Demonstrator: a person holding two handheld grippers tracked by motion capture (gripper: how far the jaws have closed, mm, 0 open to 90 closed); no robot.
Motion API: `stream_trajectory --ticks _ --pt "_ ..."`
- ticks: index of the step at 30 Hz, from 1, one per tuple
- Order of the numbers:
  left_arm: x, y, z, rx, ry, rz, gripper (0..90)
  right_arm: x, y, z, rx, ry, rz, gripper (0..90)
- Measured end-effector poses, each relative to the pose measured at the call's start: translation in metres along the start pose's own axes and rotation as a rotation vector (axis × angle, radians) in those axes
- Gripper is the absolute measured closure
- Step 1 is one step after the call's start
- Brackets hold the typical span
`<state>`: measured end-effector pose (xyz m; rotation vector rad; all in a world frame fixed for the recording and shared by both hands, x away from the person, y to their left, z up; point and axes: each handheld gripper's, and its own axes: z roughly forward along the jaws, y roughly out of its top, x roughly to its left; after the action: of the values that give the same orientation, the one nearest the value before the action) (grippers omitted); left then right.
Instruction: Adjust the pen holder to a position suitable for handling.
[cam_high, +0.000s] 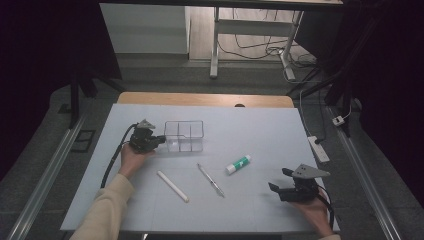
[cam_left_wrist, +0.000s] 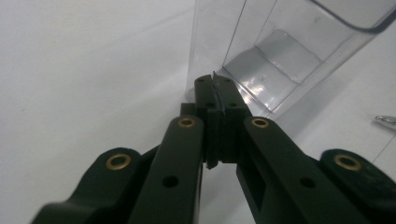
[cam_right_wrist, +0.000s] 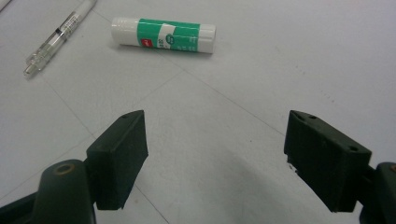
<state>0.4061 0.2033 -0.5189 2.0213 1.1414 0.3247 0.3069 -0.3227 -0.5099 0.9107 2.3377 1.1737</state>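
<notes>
A clear plastic box (cam_high: 184, 136) with several compartments stands at the table's middle left. My left gripper (cam_high: 161, 139) is at its left wall. In the left gripper view the jaws of the left gripper (cam_left_wrist: 215, 86) are shut on the thin edge of the clear box (cam_left_wrist: 280, 56). My right gripper (cam_high: 280, 179) rests open near the front right, with nothing between its fingers (cam_right_wrist: 119, 149). A green and white glue stick (cam_high: 238, 164) (cam_right_wrist: 163, 35) lies ahead of it. A clear pen (cam_high: 210, 180) (cam_right_wrist: 60, 35) and a white stick (cam_high: 173, 186) lie in the front middle.
The white table top (cam_high: 250, 125) has a wooden edge at the back. On the floor to the right lie a power strip (cam_high: 318, 148) and cables. A desk frame (cam_high: 215, 45) stands beyond the table. The pen's tip (cam_left_wrist: 385, 121) shows right of the box.
</notes>
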Motion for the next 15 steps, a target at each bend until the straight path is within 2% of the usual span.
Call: stream_trajectory --ticks 15 --pt "-0.016 0.012 0.014 0.013 -0.034 0.032 88.9 0.0 0.0 0.0 0.0 -0.001 0.0 21.0"
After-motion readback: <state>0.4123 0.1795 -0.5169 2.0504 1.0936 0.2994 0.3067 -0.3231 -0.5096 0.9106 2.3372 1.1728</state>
